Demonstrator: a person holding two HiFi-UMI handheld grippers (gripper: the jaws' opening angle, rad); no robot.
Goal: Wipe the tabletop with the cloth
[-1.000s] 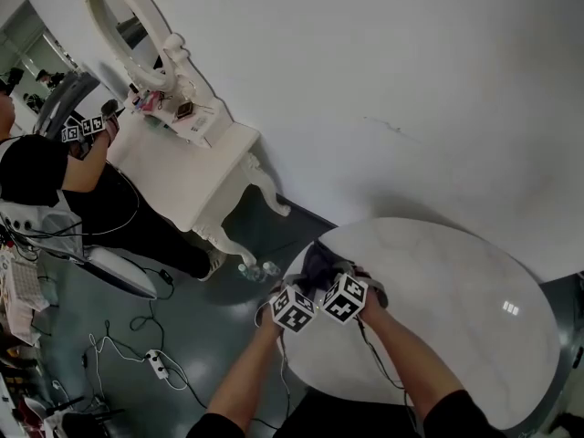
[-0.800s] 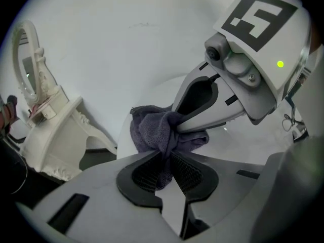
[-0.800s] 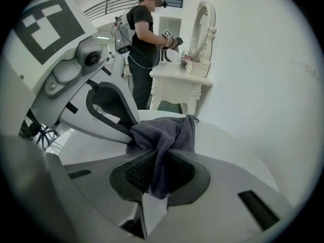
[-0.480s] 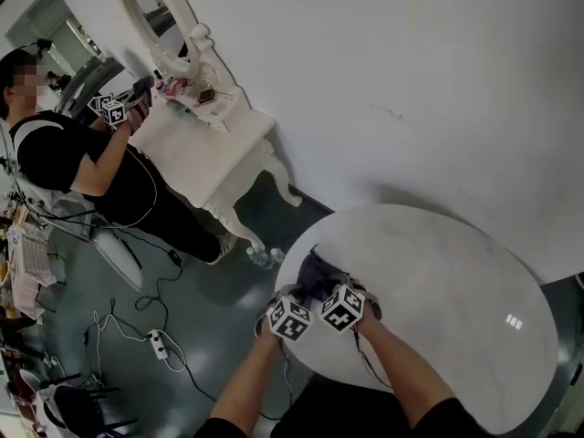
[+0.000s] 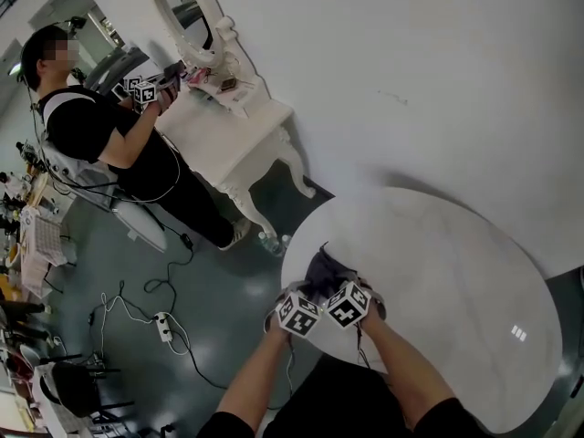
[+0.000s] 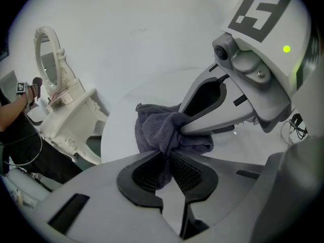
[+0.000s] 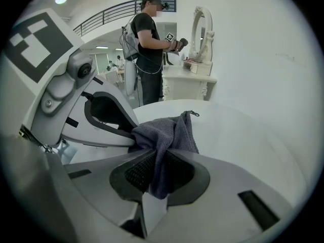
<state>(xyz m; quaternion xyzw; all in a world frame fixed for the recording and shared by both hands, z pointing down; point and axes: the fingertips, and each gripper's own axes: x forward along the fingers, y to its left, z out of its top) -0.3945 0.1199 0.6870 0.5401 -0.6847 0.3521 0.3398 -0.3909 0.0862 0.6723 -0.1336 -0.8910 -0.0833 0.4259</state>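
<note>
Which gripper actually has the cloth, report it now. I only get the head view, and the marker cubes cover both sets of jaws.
Observer: The left gripper has it. In its own view the dark grey cloth is pinched between its ribbed pads, and its jaws have just been closing further on it.
Operator: Now the right one.
Observer: The right gripper is shut on the same cloth, with a fold hanging down through its jaws.
Operator: Describe the cloth between them.
Observer: The two grippers' tips sit close together, so the cloth is bunched up between them rather than spread flat on the tabletop.
</note>
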